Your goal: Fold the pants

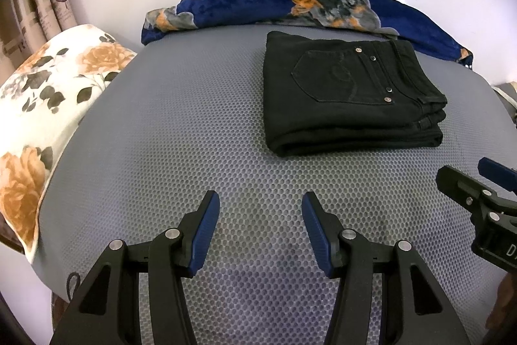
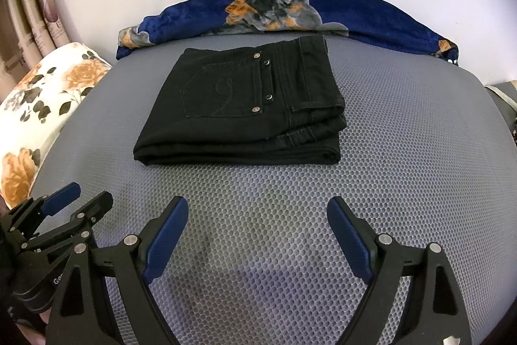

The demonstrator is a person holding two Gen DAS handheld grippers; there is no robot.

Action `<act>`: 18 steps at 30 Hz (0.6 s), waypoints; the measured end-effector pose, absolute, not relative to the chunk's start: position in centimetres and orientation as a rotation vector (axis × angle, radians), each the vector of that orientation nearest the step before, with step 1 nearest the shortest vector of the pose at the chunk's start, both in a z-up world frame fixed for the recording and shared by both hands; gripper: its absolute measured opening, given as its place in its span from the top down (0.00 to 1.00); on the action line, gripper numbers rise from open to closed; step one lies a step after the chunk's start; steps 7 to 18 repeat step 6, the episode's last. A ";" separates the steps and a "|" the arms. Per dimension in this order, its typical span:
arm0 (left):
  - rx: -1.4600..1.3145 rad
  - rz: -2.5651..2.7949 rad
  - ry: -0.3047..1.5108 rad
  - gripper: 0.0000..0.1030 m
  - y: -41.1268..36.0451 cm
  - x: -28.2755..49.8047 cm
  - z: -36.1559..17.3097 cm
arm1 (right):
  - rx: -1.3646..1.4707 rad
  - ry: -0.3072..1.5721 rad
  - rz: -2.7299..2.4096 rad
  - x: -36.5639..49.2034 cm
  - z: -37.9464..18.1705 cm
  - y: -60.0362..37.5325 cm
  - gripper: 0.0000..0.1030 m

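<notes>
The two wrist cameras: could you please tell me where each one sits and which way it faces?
Left wrist: sits on the left gripper, angled down over the grey mat at the folded black pants ahead to its right; own open fingers show, and the right gripper at the right edge.
Right wrist: sits on the right gripper, angled down at the pants straight ahead; own open fingers show, the left gripper at lower left.
Shared: pants, mat, blue blanket, floral pillow.
</notes>
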State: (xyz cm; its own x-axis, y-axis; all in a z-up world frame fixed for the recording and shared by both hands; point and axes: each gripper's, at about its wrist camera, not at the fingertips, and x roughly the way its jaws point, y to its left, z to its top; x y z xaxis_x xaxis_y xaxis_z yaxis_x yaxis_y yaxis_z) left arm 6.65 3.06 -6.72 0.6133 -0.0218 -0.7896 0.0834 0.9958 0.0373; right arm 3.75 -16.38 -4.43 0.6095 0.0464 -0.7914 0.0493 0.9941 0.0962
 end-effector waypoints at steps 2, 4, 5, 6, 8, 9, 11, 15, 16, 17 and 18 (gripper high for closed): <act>0.069 -0.062 0.910 0.47 3.1 6.7 -6.8 | 0.113 0.918 -0.004 3.8 -4.5 -16.4 0.17; 0.066 -0.061 0.913 0.47 3.1 6.7 -6.8 | 0.115 0.918 -0.003 3.7 -4.4 -16.4 0.17; 0.061 -0.061 0.917 0.47 3.2 6.7 -6.8 | 0.114 0.918 -0.003 3.8 -4.4 -16.3 0.17; 0.054 -0.062 0.922 0.47 3.3 6.8 -6.9 | 0.112 0.918 -0.004 3.8 -4.4 -16.3 0.17; 0.054 -0.062 0.922 0.47 3.3 6.8 -6.9 | 0.112 0.918 -0.004 3.8 -4.4 -16.3 0.17; 0.054 -0.062 0.922 0.47 3.3 6.8 -6.9 | 0.112 0.918 -0.004 3.8 -4.4 -16.3 0.17; 0.054 -0.062 0.922 0.47 3.3 6.8 -6.9 | 0.112 0.918 -0.004 3.8 -4.4 -16.3 0.17; 0.054 -0.062 0.922 0.47 3.3 6.8 -6.9 | 0.112 0.918 -0.004 3.8 -4.4 -16.3 0.17; 0.054 -0.062 0.922 0.47 3.3 6.8 -6.9 | 0.112 0.918 -0.004 3.8 -4.4 -16.3 0.17; 0.054 -0.062 0.922 0.47 3.3 6.8 -6.9 | 0.112 0.918 -0.004 3.8 -4.4 -16.3 0.17; 0.054 -0.062 0.922 0.47 3.3 6.8 -6.9 | 0.112 0.918 -0.004 3.8 -4.4 -16.3 0.17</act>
